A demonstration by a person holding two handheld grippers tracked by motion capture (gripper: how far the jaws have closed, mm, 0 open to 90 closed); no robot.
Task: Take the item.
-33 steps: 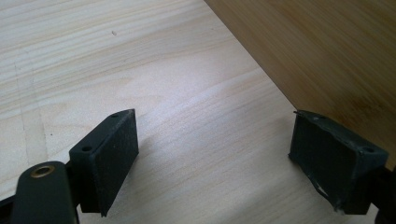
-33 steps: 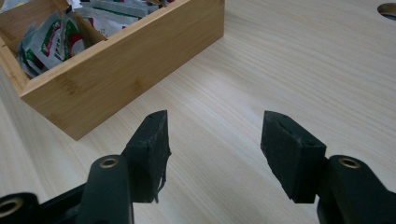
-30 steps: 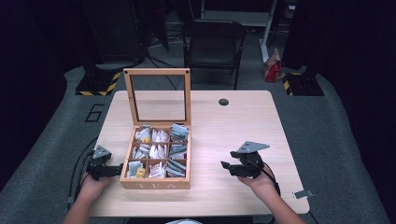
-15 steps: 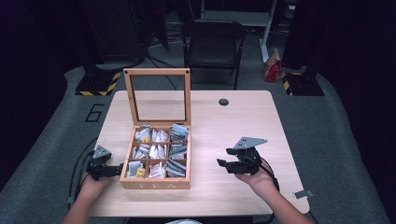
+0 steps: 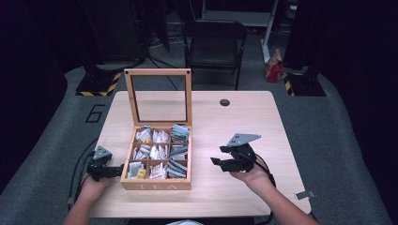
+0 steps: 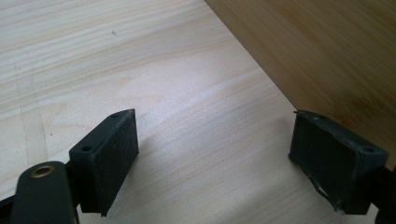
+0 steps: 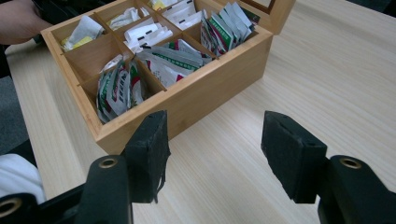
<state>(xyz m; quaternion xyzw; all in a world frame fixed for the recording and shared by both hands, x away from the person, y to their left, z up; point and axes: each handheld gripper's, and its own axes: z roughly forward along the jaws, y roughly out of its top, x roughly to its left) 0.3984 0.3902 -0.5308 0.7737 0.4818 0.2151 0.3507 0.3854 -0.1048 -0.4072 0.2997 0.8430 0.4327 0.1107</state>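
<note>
Hovering above the worktop (image 5: pixel 263 117), the right tool (image 5: pixel 220 157) gapes wide and empty, facing the open tea box (image 5: pixel 157 180). Left tool (image 5: pixel 117 169) rests beside the box, equally spread, gripping nothing.

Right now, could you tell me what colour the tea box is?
Light honey-brown wood; the tea box shows best in the right gripper view.

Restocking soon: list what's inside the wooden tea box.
The tea box holds tea packets in nine compartments under an upright lid. Packets underneath are hidden.
</note>
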